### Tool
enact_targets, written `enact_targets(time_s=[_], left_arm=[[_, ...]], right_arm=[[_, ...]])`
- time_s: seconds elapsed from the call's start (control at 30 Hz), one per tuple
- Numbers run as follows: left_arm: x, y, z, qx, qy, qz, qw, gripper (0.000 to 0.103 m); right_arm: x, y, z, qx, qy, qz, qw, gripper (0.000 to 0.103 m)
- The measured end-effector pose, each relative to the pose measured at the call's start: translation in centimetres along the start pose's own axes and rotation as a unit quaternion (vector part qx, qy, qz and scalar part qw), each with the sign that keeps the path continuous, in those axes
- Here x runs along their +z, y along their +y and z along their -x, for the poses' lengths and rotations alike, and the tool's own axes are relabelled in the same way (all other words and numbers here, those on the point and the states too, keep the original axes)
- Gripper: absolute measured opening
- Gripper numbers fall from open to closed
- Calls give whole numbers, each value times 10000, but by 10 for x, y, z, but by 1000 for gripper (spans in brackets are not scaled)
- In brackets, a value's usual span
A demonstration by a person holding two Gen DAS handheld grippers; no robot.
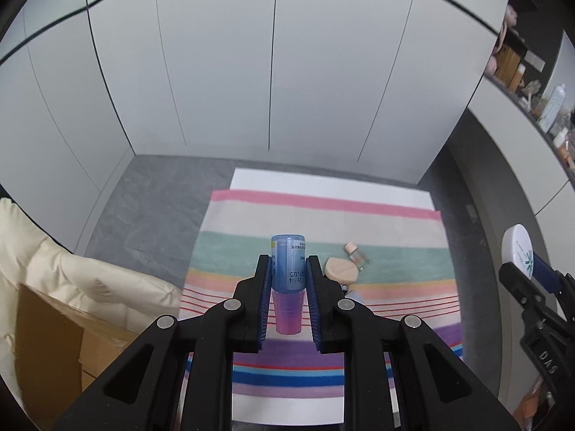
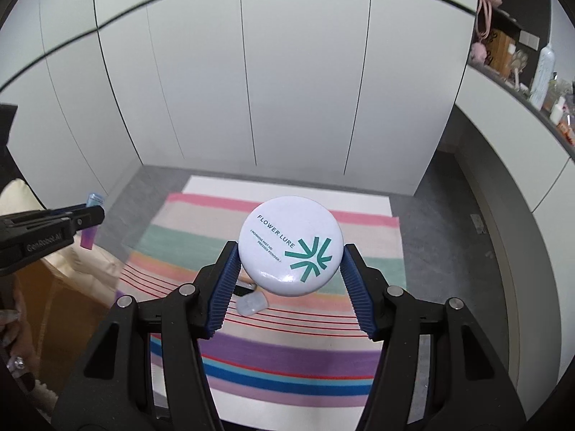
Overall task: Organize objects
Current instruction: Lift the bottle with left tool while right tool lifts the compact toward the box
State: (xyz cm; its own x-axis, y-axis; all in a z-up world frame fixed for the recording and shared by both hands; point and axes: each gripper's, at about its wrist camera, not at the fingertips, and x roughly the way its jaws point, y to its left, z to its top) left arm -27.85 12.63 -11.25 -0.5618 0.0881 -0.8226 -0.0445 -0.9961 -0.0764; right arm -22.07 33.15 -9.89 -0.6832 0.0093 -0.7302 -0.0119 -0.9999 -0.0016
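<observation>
My left gripper (image 1: 288, 269) is shut on a small blue bottle with a pink cap (image 1: 288, 273), held high above the striped cloth (image 1: 251, 248); the same gripper (image 2: 91, 221) and bottle (image 2: 90, 237) show at the left edge of the right wrist view. My right gripper (image 2: 291, 251) is shut on a round white powder compact (image 2: 290, 244) with teal lettering, also seen at the right of the left wrist view as the compact (image 1: 517, 248). On the cloth lie a beige round puff (image 1: 340, 269) and a small glass bottle with a pink cap (image 1: 355, 254).
The striped cloth (image 2: 305, 352) lies on a white board on a grey floor before white cabinet doors (image 1: 273, 72). A cream cushion (image 1: 54, 273) and a cardboard box (image 1: 46, 352) sit at left. A small translucent white object (image 2: 252, 303) lies on the cloth. Cluttered shelves (image 2: 521, 68) run at right.
</observation>
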Motion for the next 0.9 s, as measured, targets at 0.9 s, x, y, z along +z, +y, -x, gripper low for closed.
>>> enact_targets(time_s=[0.9], left_arm=[[-60,-16,103,-157,-263,-461,9985,19]], right_arm=[[-41,-2,102,27,-95,-63,9999,60]])
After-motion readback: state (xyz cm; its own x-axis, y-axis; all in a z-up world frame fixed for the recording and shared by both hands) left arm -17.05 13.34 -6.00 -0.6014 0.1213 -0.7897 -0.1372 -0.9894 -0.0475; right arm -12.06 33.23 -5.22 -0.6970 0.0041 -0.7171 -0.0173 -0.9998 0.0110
